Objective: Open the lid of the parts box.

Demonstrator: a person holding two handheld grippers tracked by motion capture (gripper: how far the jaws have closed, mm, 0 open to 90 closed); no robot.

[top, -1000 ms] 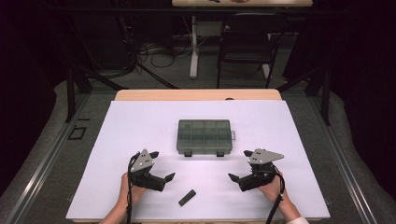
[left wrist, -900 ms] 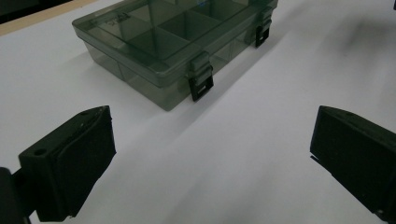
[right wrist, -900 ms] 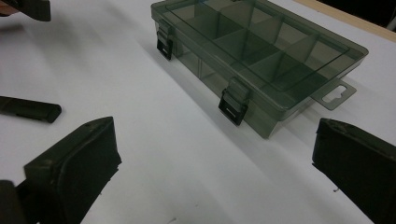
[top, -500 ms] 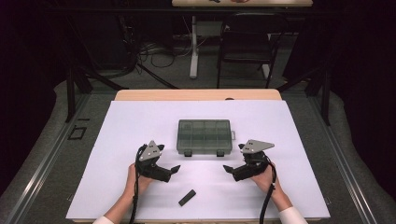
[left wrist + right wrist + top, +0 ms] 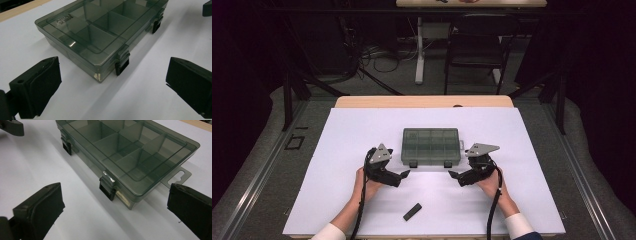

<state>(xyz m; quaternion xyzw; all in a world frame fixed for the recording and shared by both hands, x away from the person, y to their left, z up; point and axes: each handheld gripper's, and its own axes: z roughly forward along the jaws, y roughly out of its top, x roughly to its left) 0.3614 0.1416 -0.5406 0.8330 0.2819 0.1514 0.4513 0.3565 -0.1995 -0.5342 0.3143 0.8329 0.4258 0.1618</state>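
A smoky clear compartment box point(image 5: 431, 146) lies shut in the middle of the white mat, its two black front latches facing me. My left gripper point(image 5: 401, 176) is open just off the box's front left corner, aimed at the left latch point(image 5: 122, 65), which sits between and beyond its jaws. Its own view puts the left gripper point(image 5: 113, 83) over bare mat. My right gripper point(image 5: 457, 177) is open off the front right corner. Ahead of the right gripper point(image 5: 115, 206) is the right latch point(image 5: 107, 186). The box point(image 5: 130, 147) looks empty inside.
A small black bar point(image 5: 412, 211) lies on the mat near the front edge, between my forearms. The white mat point(image 5: 347, 135) covers the wooden table point(image 5: 422, 101). Beyond the table stand a chair point(image 5: 474, 50) and floor cables.
Both grippers have moved forward and inward, from near the front edge up to the box's front corners. The box and the black bar have not moved.
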